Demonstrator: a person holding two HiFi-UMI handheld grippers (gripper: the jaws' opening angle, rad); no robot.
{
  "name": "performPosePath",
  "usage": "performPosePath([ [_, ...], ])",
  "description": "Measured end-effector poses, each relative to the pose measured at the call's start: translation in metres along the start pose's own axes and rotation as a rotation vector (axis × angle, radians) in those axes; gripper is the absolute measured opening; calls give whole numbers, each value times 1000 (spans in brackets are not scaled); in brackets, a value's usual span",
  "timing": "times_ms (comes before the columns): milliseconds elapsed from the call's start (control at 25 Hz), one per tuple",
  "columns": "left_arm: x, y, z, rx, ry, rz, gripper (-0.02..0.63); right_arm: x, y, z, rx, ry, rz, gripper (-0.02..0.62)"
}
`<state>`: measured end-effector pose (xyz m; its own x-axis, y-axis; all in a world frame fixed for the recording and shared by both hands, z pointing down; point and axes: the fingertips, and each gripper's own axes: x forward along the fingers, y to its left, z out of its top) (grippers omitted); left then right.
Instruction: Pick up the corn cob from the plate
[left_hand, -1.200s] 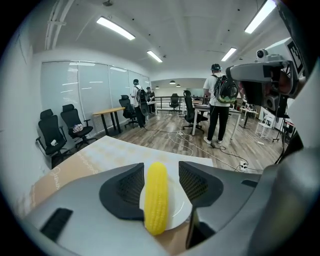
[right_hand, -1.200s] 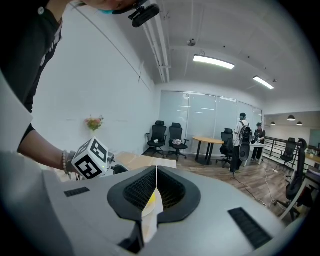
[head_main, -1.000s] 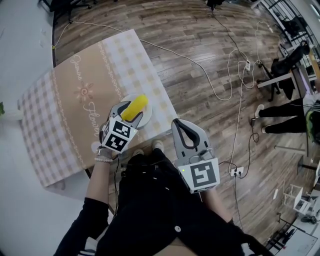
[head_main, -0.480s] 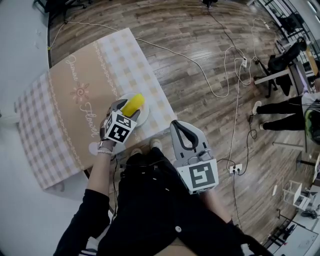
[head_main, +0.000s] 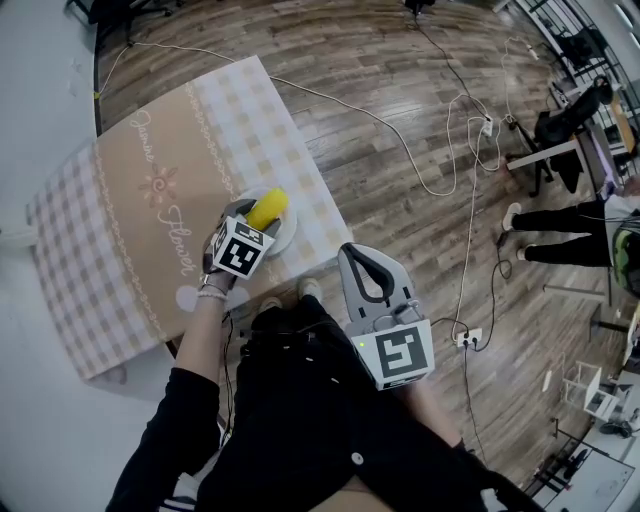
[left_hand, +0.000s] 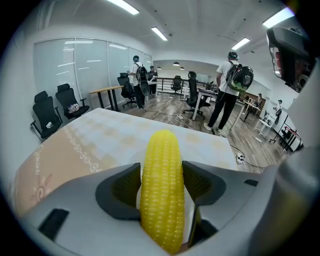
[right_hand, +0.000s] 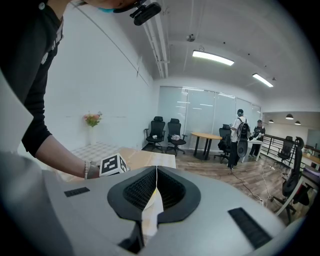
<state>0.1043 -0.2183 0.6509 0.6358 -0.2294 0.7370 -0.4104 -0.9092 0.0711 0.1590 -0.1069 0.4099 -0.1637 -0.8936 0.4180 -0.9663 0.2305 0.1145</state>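
Observation:
A yellow corn cob (head_main: 268, 209) lies on a small white plate (head_main: 291, 231) near the right front edge of the checked tablecloth (head_main: 140, 210). My left gripper (head_main: 257, 217) points down at the plate, open wide. In the left gripper view the cob (left_hand: 161, 190) runs lengthwise between the two dark pads (left_hand: 122, 187), close to both; I see no squeeze on it. My right gripper (head_main: 361, 251) hangs off the table over the floor in front of the person's body. It is shut and holds nothing, its jaws (right_hand: 156, 172) meeting at the tips.
The table's right edge (head_main: 318, 190) runs just beside the plate. White cables (head_main: 440, 190) and a power strip (head_main: 468, 341) lie on the wood floor. Desks, office chairs (left_hand: 47, 117) and standing people (left_hand: 225, 92) are farther off.
My left gripper has sunk toward the plate and now covers more of the cob. The right gripper has stayed where it was.

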Motion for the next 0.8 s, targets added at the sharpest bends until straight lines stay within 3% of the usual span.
performPosePath([
  [800, 6, 2, -4, -4, 15, 3, 259, 8, 2, 1, 4, 6, 23, 41],
])
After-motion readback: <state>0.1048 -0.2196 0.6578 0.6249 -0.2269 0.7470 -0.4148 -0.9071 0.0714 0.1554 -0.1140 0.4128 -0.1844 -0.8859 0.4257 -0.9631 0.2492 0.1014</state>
